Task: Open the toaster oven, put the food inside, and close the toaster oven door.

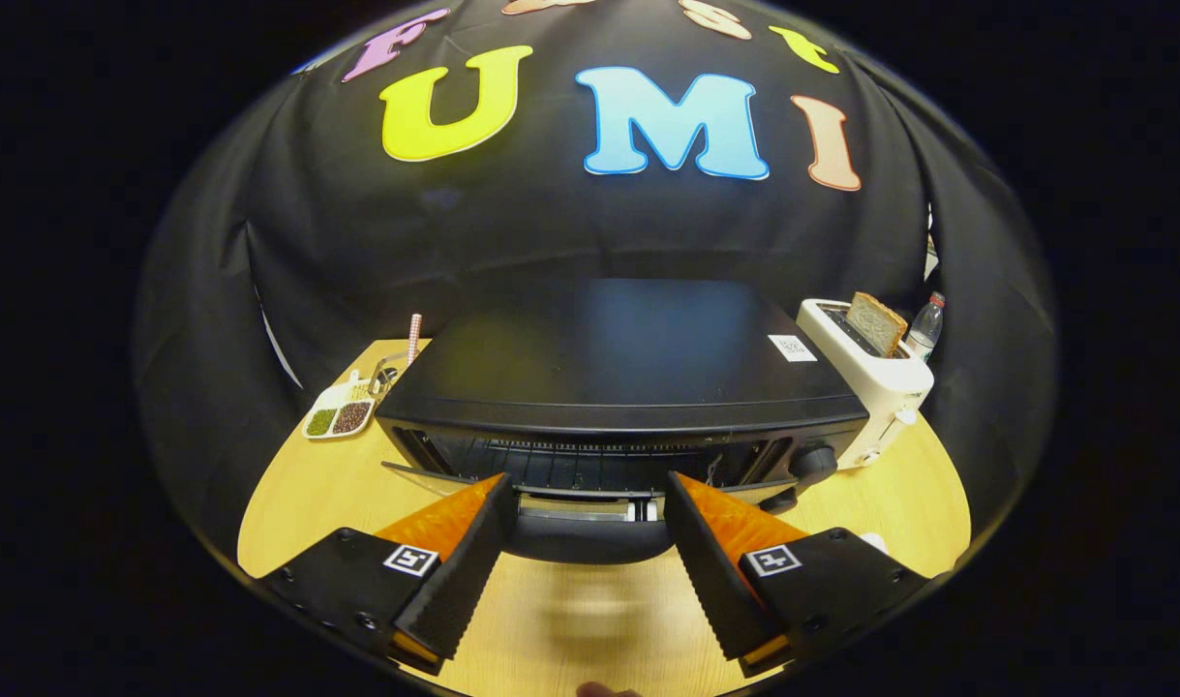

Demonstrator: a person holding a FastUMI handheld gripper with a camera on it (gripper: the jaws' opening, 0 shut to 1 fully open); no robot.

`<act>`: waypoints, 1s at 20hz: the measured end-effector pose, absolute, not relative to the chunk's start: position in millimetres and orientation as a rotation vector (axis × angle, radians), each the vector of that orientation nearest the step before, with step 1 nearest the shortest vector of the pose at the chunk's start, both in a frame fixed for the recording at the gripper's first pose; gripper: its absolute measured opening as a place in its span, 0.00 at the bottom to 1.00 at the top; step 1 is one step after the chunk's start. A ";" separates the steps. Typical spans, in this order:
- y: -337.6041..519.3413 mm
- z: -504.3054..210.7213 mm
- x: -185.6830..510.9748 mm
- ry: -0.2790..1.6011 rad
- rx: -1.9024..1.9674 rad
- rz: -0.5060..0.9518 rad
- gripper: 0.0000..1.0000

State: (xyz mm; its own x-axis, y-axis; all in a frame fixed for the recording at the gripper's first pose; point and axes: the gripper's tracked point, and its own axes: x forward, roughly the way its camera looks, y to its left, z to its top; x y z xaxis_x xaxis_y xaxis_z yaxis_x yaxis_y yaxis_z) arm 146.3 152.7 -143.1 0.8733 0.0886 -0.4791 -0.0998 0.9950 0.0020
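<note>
The toaster oven is seen on the tabletop, its door dropped partly open just beyond the tool, whose fingers are held apart, empty. The opening step appears in hand; next, food must be fetched.
</note>
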 end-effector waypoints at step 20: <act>134.6 -273.1 50.7 0.924 0.101 0.085 0.96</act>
